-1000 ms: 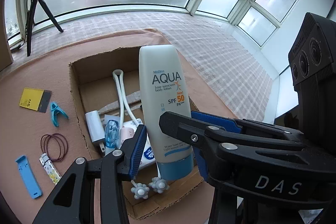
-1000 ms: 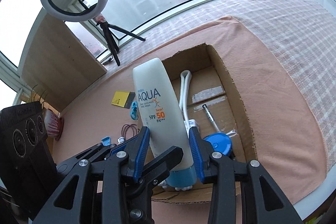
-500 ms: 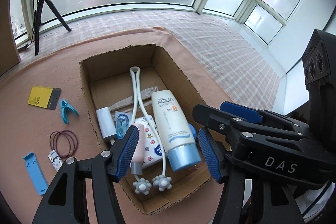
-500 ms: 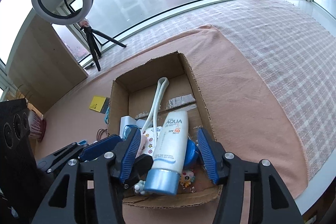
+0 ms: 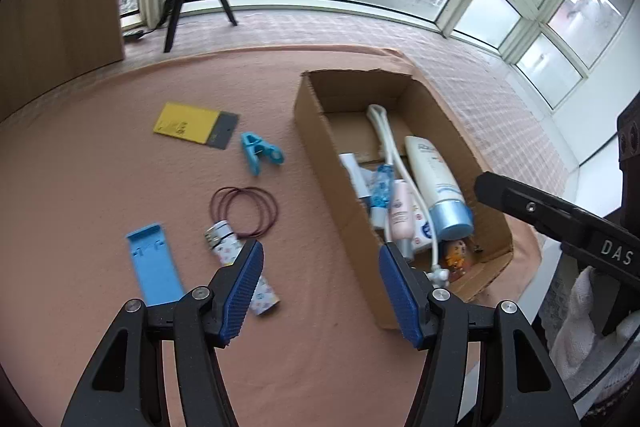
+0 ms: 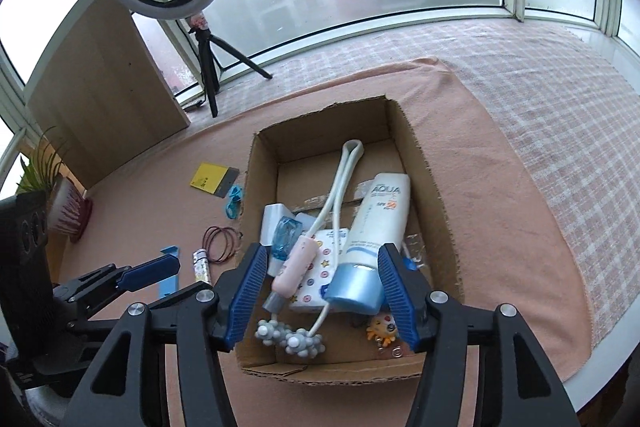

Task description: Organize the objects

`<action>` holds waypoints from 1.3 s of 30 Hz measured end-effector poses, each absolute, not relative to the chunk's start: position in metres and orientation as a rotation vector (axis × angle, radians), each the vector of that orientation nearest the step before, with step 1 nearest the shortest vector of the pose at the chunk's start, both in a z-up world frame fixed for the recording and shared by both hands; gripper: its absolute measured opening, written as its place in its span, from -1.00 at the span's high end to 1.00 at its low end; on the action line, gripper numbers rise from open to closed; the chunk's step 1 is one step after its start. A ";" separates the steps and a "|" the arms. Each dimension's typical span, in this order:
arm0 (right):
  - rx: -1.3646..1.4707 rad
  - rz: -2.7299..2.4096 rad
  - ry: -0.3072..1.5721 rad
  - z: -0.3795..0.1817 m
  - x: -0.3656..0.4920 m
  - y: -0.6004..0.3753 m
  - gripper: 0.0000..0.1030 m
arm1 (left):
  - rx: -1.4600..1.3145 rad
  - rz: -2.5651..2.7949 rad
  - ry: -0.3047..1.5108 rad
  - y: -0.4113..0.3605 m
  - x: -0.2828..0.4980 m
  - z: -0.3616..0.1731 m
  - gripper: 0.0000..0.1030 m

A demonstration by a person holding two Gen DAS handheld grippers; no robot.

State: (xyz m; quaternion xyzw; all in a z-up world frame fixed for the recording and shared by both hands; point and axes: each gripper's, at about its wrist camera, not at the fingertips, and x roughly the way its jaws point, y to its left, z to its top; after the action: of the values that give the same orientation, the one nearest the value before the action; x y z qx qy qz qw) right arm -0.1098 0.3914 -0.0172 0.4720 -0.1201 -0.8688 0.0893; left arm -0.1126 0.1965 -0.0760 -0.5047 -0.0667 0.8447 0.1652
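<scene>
Left hand-held gripper [image 5: 320, 285] gaping, empty, above bench [image 5: 80, 187] left of box [image 5: 340, 195]. Loose items left of box: blue holder [image 5: 154, 269], patterned tube [image 5: 240, 267], bands [image 5: 244, 213], clip [image 5: 260, 157], card [image 5: 194, 125]. Likely next: tube; straddle its width, avoid snagging bands. Right hand-held gripper [image 6: 320, 293] wide, empty, over box; sunscreen [image 6: 374, 239] inside. Bench edge near box's near end.

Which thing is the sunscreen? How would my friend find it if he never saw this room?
Find the open cardboard box on the pink cloth. Along its right inside wall lies the sunscreen tube, flat, its cap toward the near end. It is the biggest thing in there: cream-white, with "AQUA" in blue letters and a fat light-blue cap, unlike the thin pink tube beside it.
</scene>
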 end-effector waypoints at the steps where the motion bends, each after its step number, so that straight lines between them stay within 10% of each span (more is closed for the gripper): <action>1: 1.392 -2.572 -0.371 -0.017 -0.109 0.386 -0.05 | -1.448 2.413 -0.207 0.188 -0.111 -0.078 -0.24; 35: 1.588 -2.340 -0.118 -0.077 -0.109 0.237 -0.05 | -1.729 2.441 -0.244 0.101 -0.149 -0.156 -0.24; 39: 1.607 -2.347 -0.090 -0.082 -0.112 0.232 -0.05 | -1.706 2.481 -0.156 0.103 -0.147 -0.156 0.15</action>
State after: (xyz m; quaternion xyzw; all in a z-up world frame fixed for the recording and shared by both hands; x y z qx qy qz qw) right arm -0.1118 0.2324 -0.0822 0.5584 -0.0314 -0.8158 0.1472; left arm -0.1475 0.1032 -0.1558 -0.5647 -0.0516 0.8212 0.0633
